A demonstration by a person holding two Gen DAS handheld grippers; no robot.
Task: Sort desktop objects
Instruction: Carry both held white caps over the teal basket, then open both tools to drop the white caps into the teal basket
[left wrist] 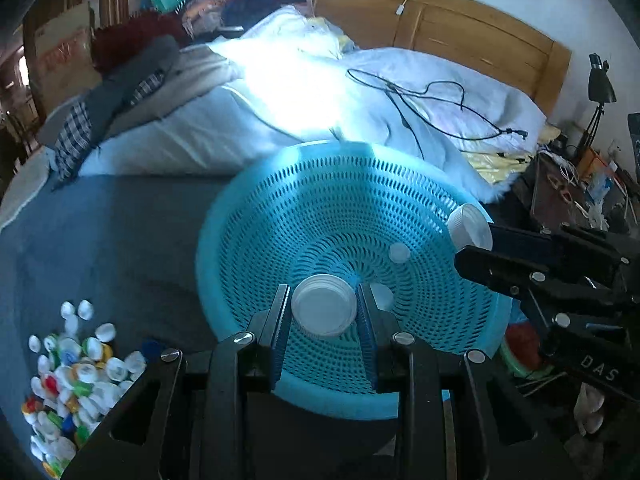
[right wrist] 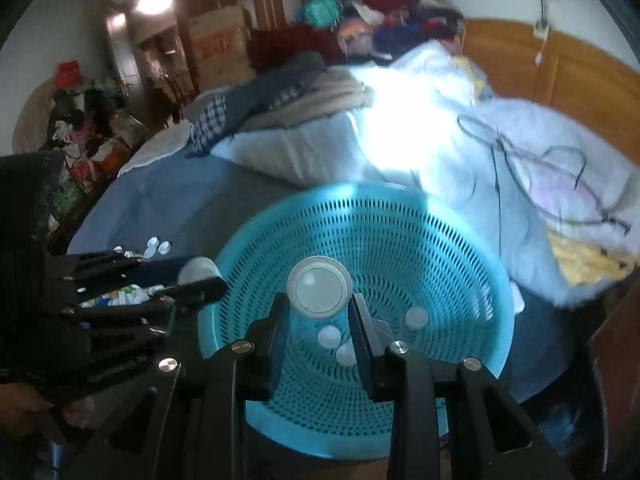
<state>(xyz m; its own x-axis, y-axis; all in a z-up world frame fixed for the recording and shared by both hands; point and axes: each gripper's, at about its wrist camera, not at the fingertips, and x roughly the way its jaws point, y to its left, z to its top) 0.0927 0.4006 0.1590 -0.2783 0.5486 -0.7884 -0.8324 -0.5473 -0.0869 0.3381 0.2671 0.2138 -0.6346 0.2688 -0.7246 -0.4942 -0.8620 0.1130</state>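
Both grippers hold white lids over the round turquoise perforated plastic basket [left wrist: 400, 200].

The left gripper [left wrist: 324, 312] clamps a wide white plastic lid [left wrist: 324, 310]; the right gripper [right wrist: 318, 308] pinches another white round lid [right wrist: 319, 289]. Small white caps [right wrist: 329, 336] lie in the basket beneath; a heap of mixed coloured bottle caps [left wrist: 68, 376] lies left of the left gripper.

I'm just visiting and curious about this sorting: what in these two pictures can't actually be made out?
- Bottle cap pile: left wrist view, partly hidden by the left gripper and cut by the picture's edge; count unclear.
- Blue basket: both views, near rim hidden behind gripper bodies.
- Small caps in the basket: too small to read markings.
- Black cable: right wrist view, blurred.
- White lid in the right gripper: far side hidden.
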